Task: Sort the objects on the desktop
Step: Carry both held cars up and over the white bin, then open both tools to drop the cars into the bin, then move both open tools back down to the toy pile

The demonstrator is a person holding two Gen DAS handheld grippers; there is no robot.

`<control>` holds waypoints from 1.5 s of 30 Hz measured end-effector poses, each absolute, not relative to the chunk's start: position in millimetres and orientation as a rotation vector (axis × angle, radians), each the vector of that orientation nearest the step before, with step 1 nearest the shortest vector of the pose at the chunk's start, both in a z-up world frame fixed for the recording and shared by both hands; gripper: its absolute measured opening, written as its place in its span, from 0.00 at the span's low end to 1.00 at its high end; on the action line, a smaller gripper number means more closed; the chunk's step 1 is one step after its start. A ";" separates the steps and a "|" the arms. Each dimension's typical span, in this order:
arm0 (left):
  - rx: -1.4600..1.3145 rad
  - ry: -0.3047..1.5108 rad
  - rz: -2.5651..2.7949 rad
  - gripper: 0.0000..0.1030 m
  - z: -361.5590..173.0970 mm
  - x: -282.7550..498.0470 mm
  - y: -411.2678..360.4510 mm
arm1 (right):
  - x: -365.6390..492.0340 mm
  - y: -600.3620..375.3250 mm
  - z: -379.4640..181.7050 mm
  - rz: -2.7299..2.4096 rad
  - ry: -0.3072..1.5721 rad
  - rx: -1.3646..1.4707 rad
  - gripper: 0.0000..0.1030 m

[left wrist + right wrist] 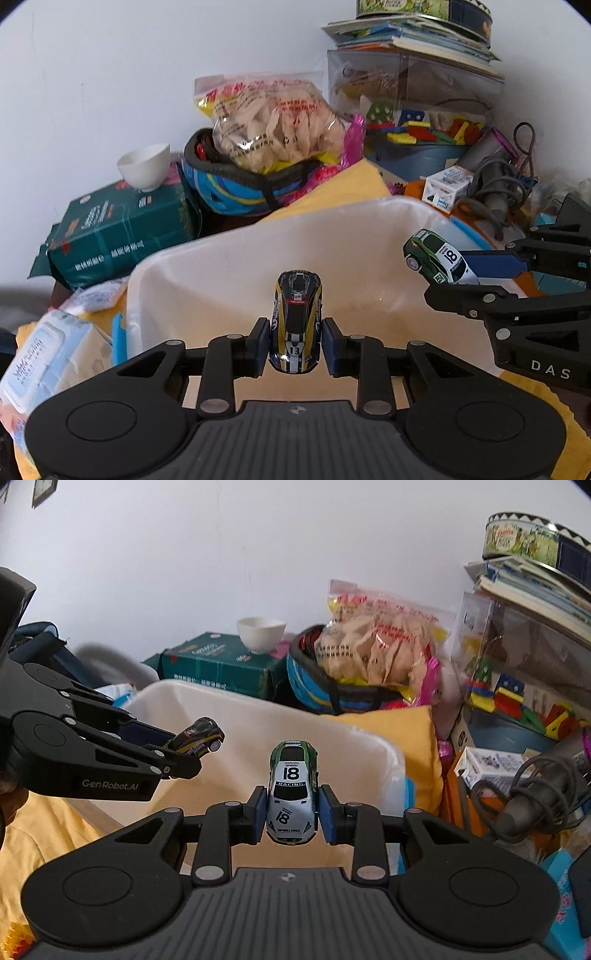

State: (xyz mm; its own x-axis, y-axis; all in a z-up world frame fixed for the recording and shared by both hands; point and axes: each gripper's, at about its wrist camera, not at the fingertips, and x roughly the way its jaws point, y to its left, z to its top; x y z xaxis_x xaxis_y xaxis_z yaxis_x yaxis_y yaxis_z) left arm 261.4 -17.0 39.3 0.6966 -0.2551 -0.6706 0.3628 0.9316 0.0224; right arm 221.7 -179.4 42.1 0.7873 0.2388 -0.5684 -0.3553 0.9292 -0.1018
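- My left gripper pinches the black-and-yellow toy car, held above the white bin.
- My right gripper clamps the green-and-white toy car over that same bin.

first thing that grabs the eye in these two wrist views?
Two toy cars, each pinched in a claw: the left claw holds a black-and-yellow car, the right claw a green-and-white number 18 car. Both hang over the white bin, with clutter behind.
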 end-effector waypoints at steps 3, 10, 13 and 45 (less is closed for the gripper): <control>0.158 0.719 -0.339 0.33 39.6 256.2 -16.5 | 222.1 -178.0 38.7 0.322 0.587 -0.220 0.34; 0.158 0.683 -0.337 0.41 54.5 213.2 -12.6 | 200.8 -179.8 53.1 0.318 0.552 -0.210 0.37; 0.168 0.680 -0.333 0.44 55.7 185.6 -11.9 | 180.4 -184.5 59.5 0.331 0.540 -0.182 0.40; 0.052 0.943 -0.289 0.50 -16.5 23.2 -4.2 | 56.2 -198.7 -24.6 0.428 0.834 -0.203 0.52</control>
State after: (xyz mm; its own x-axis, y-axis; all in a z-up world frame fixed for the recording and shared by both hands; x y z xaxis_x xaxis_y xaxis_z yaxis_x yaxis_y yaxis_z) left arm 23.2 -4.2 -16.5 0.5514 -0.2221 -0.8041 0.2670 0.9602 -0.0821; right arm 56.2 -198.7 -24.6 0.5928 0.2873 -0.7523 -0.4440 0.8960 -0.0077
